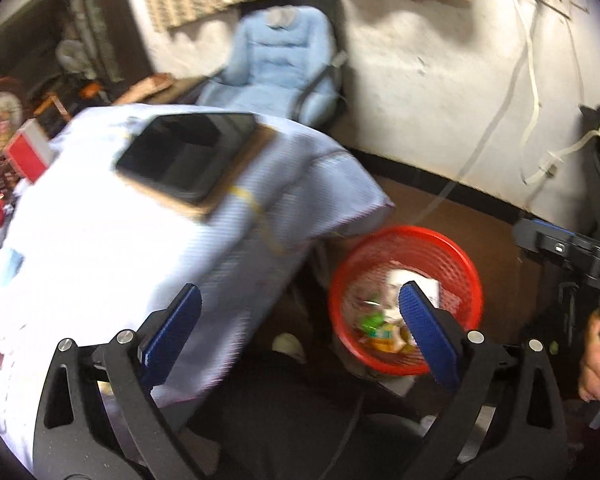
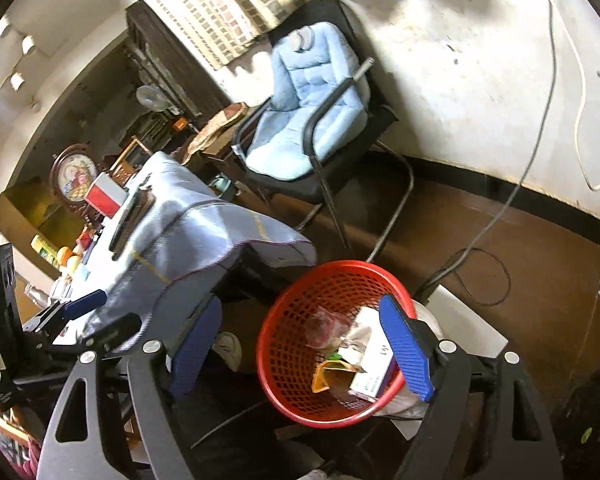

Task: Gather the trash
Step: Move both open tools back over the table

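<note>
The red plastic mesh basket [image 2: 332,344] at five o'clock of the blue-clothed table [image 1: 100,248] already holds wrappers and a white carton [image 2: 370,364]. Left gripper [image 1: 300,324] and right gripper [image 2: 300,344] gape wide, empty; small clutter at the table's nine o'clock edge probably remains.

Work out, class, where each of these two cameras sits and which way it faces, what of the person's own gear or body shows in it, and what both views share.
Left wrist: sits on the left gripper, looking down over the cloth-covered table and the red basket; its open blue fingers show, and the person's hand at right.
Right wrist: sits on the right gripper, looking down into the red basket; its open fingers show, and the left gripper at left.
Shared: basket, table, blue-cushioned chair.
</note>
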Tool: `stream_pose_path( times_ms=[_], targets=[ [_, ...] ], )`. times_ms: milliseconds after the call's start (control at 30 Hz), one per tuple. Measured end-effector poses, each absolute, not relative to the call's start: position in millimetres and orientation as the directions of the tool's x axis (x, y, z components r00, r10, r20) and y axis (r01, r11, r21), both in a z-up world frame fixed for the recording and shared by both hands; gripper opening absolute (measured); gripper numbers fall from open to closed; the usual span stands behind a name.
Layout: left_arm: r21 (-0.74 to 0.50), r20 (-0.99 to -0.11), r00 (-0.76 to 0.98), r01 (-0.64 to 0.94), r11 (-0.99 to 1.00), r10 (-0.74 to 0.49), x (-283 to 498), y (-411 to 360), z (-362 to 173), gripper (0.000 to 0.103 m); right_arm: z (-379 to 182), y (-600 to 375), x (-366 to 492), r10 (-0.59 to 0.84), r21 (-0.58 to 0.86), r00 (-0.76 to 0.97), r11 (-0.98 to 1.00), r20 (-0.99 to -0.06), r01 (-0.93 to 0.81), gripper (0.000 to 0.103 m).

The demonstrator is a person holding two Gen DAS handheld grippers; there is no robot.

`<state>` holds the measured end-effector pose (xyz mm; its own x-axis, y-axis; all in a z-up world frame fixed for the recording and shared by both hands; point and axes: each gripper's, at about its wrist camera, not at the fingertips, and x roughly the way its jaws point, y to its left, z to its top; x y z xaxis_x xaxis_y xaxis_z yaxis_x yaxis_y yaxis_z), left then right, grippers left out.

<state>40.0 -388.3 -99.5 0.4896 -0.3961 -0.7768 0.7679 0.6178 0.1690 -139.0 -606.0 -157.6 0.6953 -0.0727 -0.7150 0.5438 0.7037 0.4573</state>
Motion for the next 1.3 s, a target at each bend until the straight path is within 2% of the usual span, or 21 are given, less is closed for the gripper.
stream_pose_path(
  times_ms=[200,400,600,833,1033,1300],
  targets=[
    [0.175,-0.711,0.595,0.665,0.726,-0.374,63,-333,-70,0.096,-130,-579,-124,-0.057,0.443,0.727,0.759,-0.685,0.477,0.088],
    [0.154,-0.691,0.653,0.551,0.82,-0.309,92,-266,-52,0.096,-111,-544,-95,-0.008,0.421,0.735,0.816,-0.678,0.397,0.088],
    [0.173,-0.682,0.705,0.413,0.894,-0.194,127,-191,-39,0.096,-99,-505,-59,0.053,0.397,0.727,0.864,-0.684,0.311,0.089],
    [0.247,-0.667,0.745,0.228,0.942,-0.005,185,-109,-27,0.096,-84,-452,0,0.129,0.362,0.72,0.915,-0.682,0.179,0.092],
    [0.15,-0.749,0.663,0.15,0.977,0.013,244,-49,-35,0.096,-81,-403,55,0.205,0.342,0.687,0.937,-0.697,0.067,0.093],
    [0.024,-0.828,0.559,0.125,0.992,-0.05,293,-15,-58,0.096,-82,-373,88,0.243,0.335,0.657,0.942,-0.714,0.015,0.093]
  ],
)
